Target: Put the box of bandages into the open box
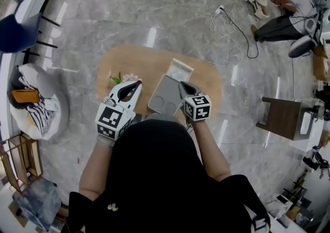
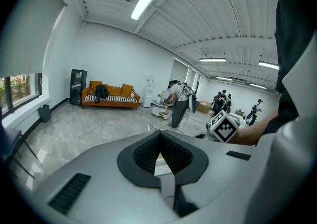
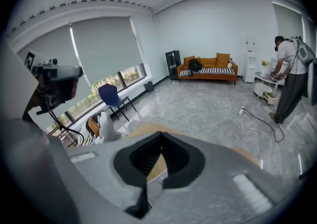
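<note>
The box of bandages (image 1: 181, 69), a pale flat pack, lay on the wooden desk (image 1: 211, 80) at the far end of the open box (image 1: 166, 94). Whether the two touched could not be determined. The open box was grey, shallow and set at the middle of the desk, with round recesses in its surface.

The right gripper (image 1: 182, 85) was positioned over the near right corner of the open box. Its jaws were closed together with nothing between them, as the right gripper view confirmed (image 3: 161, 135). The left gripper (image 1: 138, 83) was positioned over the desk just left of the open box. Its jaws were likewise closed tip to tip and empty (image 2: 159, 134). Neither gripper was in contact with the box of bandages.

A small spray of pink flowers (image 1: 124, 78) lay on the desk beside the left gripper.

The desk stood on a grey marble-pattern floor (image 1: 154, 10). A white cable (image 1: 227, 26) lay on the floor beyond the desk. A dark side table (image 1: 281, 117) stood to the right, and a blue chair (image 1: 15, 33) to the far left. An orange sofa (image 2: 110, 94) stood against the far wall.
</note>
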`<move>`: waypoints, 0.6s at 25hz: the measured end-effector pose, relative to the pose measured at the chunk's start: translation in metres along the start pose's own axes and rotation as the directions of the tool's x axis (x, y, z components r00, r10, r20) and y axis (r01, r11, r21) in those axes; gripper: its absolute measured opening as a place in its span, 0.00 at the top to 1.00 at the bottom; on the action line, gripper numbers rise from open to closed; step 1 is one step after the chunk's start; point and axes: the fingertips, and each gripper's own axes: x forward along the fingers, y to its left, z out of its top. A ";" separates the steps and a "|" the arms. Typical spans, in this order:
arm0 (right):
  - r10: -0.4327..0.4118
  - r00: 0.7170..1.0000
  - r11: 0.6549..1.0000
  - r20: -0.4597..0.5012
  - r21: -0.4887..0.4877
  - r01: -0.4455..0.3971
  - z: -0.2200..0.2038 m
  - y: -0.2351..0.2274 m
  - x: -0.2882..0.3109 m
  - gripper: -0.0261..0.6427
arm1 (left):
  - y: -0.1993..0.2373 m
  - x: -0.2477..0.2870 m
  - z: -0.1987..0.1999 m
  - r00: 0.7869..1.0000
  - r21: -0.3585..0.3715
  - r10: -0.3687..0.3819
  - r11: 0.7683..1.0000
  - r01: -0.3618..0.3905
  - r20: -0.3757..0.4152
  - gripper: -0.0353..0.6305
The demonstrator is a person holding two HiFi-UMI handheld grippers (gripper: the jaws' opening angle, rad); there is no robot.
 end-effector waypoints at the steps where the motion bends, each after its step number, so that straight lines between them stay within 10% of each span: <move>1: 0.004 1.000 1.000 0.021 -0.002 -0.004 0.006 0.005 -0.008 0.97 | -0.001 0.001 0.001 1.000 0.001 -0.010 1.000 0.010 0.005 0.93; 15: -0.033 0.948 0.998 0.317 -0.044 0.049 0.093 0.025 -0.121 0.97 | -0.018 0.008 0.046 0.991 0.060 -0.116 0.992 0.112 0.071 0.93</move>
